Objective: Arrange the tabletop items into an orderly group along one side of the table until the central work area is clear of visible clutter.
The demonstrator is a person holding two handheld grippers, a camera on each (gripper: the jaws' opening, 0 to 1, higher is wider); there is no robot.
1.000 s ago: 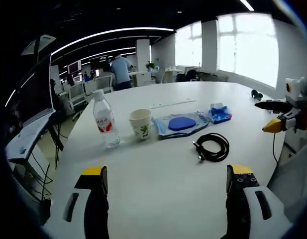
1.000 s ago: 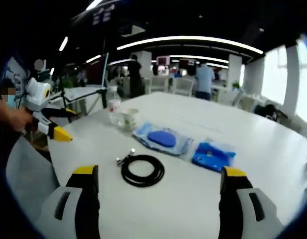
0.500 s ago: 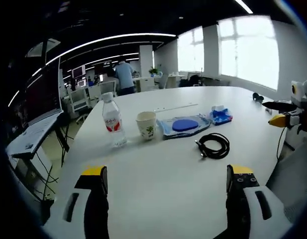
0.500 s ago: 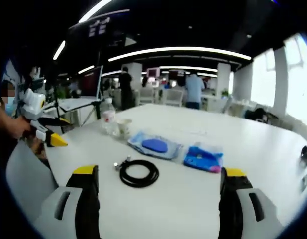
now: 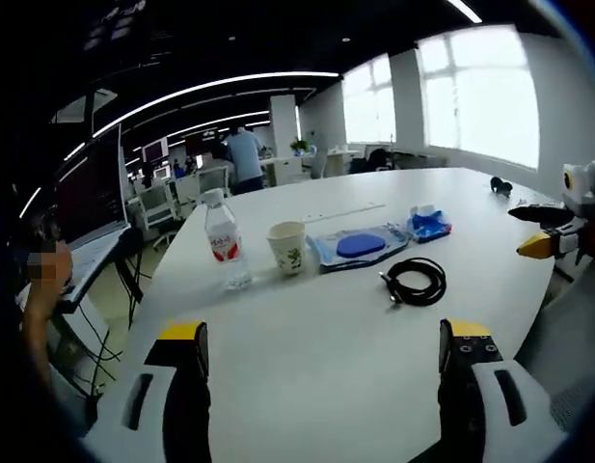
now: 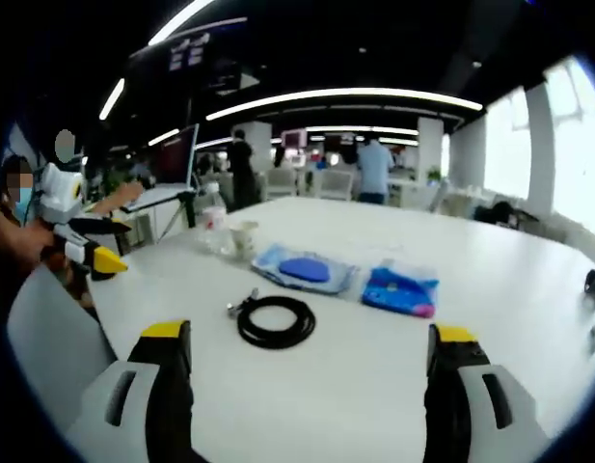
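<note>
The left claw (image 5: 321, 362) and right claw (image 6: 302, 362) are held released over the desk (image 5: 307, 386), well apart from the 5 items. The water bottle (image 5: 225, 243) could be tipped by a careless nudge; the coiled cable (image 6: 275, 320) could be uncoiled.

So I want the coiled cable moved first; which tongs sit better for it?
Right, probably. The coiled black cable lies just ahead between the right tongs. From the left tongs it lies farther off, rightward. Both are open.

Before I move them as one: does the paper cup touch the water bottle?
Apart. In the left gripper view, bare table shows between the water bottle and the paper cup.
</note>
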